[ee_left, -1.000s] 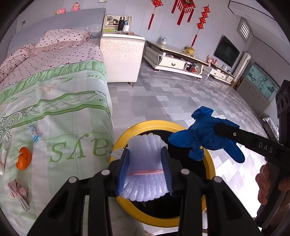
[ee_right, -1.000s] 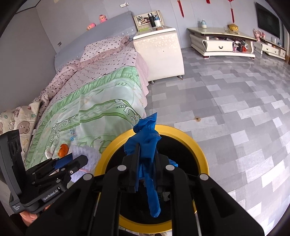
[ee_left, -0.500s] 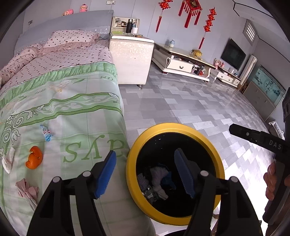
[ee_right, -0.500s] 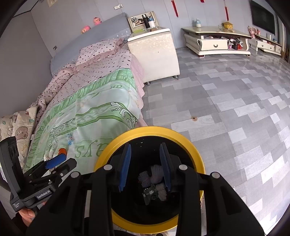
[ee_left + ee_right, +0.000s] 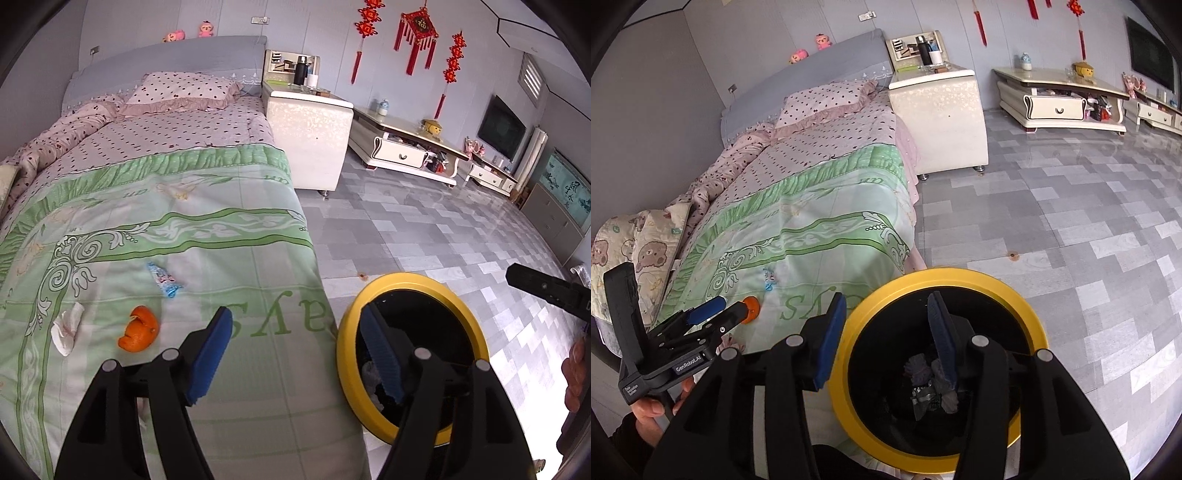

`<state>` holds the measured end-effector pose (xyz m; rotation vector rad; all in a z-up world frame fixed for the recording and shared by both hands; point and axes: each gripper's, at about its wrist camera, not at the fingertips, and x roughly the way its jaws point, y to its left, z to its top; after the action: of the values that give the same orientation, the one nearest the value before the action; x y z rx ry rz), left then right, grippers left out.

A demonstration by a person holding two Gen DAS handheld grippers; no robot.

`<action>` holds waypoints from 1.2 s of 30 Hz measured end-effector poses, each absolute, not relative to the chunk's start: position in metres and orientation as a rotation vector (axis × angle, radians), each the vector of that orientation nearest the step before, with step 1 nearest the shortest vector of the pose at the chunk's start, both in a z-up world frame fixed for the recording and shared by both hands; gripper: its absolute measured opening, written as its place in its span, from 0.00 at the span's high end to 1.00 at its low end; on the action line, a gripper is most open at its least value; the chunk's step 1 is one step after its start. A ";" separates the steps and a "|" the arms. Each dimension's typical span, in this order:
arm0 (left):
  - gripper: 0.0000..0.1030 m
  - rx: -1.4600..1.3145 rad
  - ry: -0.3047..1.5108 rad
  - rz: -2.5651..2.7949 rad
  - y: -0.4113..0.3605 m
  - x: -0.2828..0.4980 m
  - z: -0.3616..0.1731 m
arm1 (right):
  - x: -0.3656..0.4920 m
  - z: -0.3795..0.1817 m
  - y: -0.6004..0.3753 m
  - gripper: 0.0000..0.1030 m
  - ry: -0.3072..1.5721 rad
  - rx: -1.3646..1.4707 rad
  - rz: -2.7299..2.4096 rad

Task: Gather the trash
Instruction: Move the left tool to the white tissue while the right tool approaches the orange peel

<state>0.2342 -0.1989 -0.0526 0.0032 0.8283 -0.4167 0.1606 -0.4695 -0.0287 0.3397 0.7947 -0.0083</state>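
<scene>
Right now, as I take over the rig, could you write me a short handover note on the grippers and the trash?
Left gripper: empty, jaws opening, over the bed edge.
Right gripper: empty, jaws opening, above the yellow-rimmed bin.
Done: several scraps lie in the bin.
Left on the green bedspread: orange peel, white tissue, blue wrapper; something pale shows under the left gripper, unclear what.

Left gripper (image 5: 299,354): pitched downward, jaws opening, blue pads wide apart, nothing between them. Right gripper (image 5: 886,336): pitched downward likewise, jaws opening, gap narrower than the left's, nothing between them. Left hand (image 5: 653,406) wraps its gripper's handle from below, seen in the right wrist view. Right hand's fingers (image 5: 574,373) show at the left view's edge.
</scene>
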 end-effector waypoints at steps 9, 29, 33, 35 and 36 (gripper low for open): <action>0.31 -0.022 0.809 -0.323 -0.139 0.245 -0.047 | 0.186 -0.017 -0.407 0.53 0.800 0.302 0.079; 0.31 -0.102 0.861 -0.095 0.003 0.287 -0.081 | 0.262 -0.047 -0.274 0.53 0.894 0.247 0.254; 0.31 -0.111 0.886 -0.056 0.023 0.295 -0.097 | 0.275 -0.063 -0.253 0.53 0.930 0.236 0.281; 0.31 -0.115 0.901 -0.038 0.033 0.299 -0.107 | 0.283 -0.073 -0.241 0.53 0.950 0.228 0.293; 0.31 -0.115 0.906 -0.030 0.037 0.300 -0.111 | 0.287 -0.078 -0.235 0.53 0.959 0.223 0.299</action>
<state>0.3004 0.0369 -0.1109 -0.1147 0.9064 -0.0303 0.2871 -0.2350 -0.0776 0.2228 0.9593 0.2989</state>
